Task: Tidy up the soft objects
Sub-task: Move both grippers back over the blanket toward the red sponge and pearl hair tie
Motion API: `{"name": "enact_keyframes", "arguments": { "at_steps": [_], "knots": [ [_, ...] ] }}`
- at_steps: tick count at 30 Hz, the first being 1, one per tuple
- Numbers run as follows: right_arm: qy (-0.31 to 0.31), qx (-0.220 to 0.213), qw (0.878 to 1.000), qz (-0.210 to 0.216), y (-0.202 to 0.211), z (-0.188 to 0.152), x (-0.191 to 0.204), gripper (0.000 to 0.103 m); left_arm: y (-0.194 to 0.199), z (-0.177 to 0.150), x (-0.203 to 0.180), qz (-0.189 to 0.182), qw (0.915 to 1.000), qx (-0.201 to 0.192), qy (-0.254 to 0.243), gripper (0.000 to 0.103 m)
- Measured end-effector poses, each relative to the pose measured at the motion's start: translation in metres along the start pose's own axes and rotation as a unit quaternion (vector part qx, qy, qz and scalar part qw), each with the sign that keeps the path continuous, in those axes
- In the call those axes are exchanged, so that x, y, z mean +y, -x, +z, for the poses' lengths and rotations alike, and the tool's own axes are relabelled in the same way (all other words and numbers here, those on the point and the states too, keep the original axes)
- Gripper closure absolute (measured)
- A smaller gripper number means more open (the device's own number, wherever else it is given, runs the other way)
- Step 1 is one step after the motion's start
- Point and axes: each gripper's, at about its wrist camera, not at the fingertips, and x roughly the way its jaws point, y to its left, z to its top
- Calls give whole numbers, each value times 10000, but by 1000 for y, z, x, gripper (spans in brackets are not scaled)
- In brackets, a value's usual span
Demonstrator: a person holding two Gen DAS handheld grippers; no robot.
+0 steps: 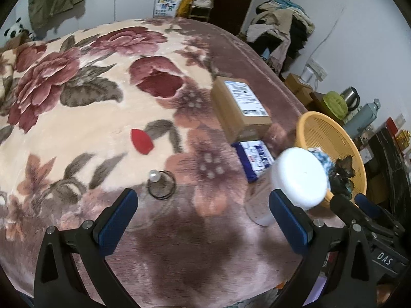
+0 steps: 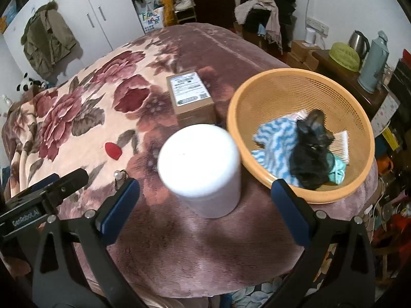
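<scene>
Both tools idle over the near edge of the floral plush-blanketed bed (image 2: 179, 243): left tool (image 1: 203, 220) jaws apart, empty; right tool (image 2: 205, 210) jaws apart, empty, straddling a white cylindrical plastic jar (image 2: 203, 169) without touching it. Round orange plastic mesh basket (image 2: 282, 87) at the bed's right edge holds a blue-and-white zigzag cloth (image 2: 274, 143), a dark fuzzy soft toy (image 2: 308, 151) on top, and a teal fabric piece (image 2: 337, 169). Out on the blanket: brown cardboard box (image 2: 191, 97) toward the far side, red flat piece (image 2: 113, 150), black hair tie with a pearl bead (image 1: 161, 184), and a blue-white tissue pack (image 1: 254, 157) between box and jar.
</scene>
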Motion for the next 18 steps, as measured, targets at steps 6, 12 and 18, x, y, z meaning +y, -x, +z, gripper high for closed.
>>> {"name": "enact_keyframes", "arguments": {
  "at_steps": [6,12,18],
  "knots": [
    [267,37,9996,27,-3,-2,25,0,-1,-2,41,84,9996,-2,271,1],
    [556,65,9984,38,-10,-3,57,0,-4,-9,77,172,9987,45,472,1],
    [840,127,9963,120,-19,-7,90,0,-12,-17,114,222,9972,133,703,1]
  ]
}}
